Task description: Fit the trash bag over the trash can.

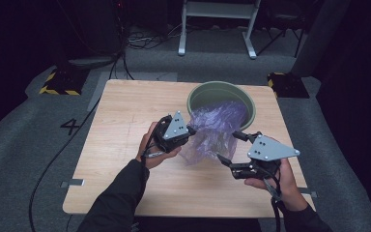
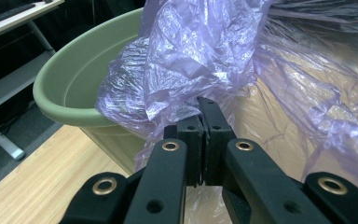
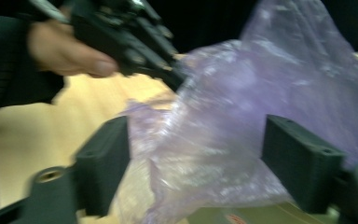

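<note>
The thin, crinkled, translucent purple plastic bag (image 1: pixel 216 131) spills out of the round sage-green plastic tub (image 1: pixel 249 104) and drapes down onto the pale wood-grain table (image 1: pixel 121 125), its long axis running from the tub's mouth toward the person. The left tongs (image 1: pixel 191 129) are clamped together on a gathered fold at the bag's left edge, pads pressed tight with film pinched between them (the left gripper view shows this plainly (image 2: pixel 204 122)). The right tongs (image 1: pixel 231 147) stand wide apart, tips aimed at the bag's loose lower right edge, which lies just ahead and slightly to their left; in the right gripper view the film billows between the two black pads (image 3: pixel 303 161) without either pressing on it. So the right hand is the nearer one to the free edge, and the next move likely turns on closing there. The film looks light, slippery and glossy, prone to sliding; the tub looks rigid, smooth and matte.
</note>
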Available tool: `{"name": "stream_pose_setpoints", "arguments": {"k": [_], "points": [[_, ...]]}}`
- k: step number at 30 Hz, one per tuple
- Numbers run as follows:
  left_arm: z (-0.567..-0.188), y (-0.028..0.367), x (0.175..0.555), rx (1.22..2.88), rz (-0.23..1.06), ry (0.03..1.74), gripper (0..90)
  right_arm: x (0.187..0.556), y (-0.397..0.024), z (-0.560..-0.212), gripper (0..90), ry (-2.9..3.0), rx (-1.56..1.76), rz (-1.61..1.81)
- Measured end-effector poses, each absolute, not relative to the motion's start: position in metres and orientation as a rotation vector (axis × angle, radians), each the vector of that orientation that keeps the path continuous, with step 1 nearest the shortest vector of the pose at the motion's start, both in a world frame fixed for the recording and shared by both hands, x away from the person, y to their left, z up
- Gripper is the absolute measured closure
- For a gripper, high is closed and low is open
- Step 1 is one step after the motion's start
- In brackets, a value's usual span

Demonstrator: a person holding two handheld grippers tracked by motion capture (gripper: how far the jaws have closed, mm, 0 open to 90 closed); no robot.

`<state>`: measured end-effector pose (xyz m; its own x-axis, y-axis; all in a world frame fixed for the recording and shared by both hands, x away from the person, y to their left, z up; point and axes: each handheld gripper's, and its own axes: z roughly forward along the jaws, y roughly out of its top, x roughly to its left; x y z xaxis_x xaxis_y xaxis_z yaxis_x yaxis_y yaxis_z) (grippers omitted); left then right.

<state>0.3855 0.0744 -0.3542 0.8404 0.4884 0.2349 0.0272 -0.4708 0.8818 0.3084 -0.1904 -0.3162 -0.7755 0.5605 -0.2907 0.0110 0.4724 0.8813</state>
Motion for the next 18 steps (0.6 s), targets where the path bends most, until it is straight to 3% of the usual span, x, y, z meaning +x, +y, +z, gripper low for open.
{"name": "stream_pose_setpoints", "arguments": {"k": [2, 3, 4, 5, 6, 7, 12, 18], "points": [[-0.354, 0.075, 0.386, 2.006, 0.57, 0.379, 87.8, 0.313, -0.196, -0.317, 53.9, 2.109, 0.539, 1.248], [-0.355, 0.075, 0.386, 2.006, 0.568, 0.384, 87.8, 0.313, -0.196, -0.317, 53.9, 2.109, 0.539, 1.248], [-0.355, 0.076, 0.387, 2.005, 0.565, 0.39, 87.7, 0.316, -0.2, -0.318, 59.5, 2.104, 0.556, 1.226], [-0.356, 0.078, 0.389, 2.007, 0.56, 0.396, 87.6, 0.325, -0.21, -0.321, 72.8, 2.079, 0.634, 1.191], [-0.356, 0.078, 0.389, 2.007, 0.56, 0.396, 87.6, 0.325, -0.21, -0.321, 72.8, 2.079, 0.634, 1.191], [-0.358, 0.08, 0.391, 2.01, 0.555, 0.406, 87.6, 0.334, -0.221, -0.324, 82.7, 2.059, 0.69, 1.198], [-0.362, 0.083, 0.395, 2.018, 0.55, 0.428, 87.6, 0.349, -0.241, -0.332, 88.8, 2.05, 0.786, 1.212], [-0.369, 0.089, 0.402, 2.017, 0.546, 0.467, 87.6, 0.36, -0.266, -0.349, 89.2, 2.049, 0.877, 1.212]]}}
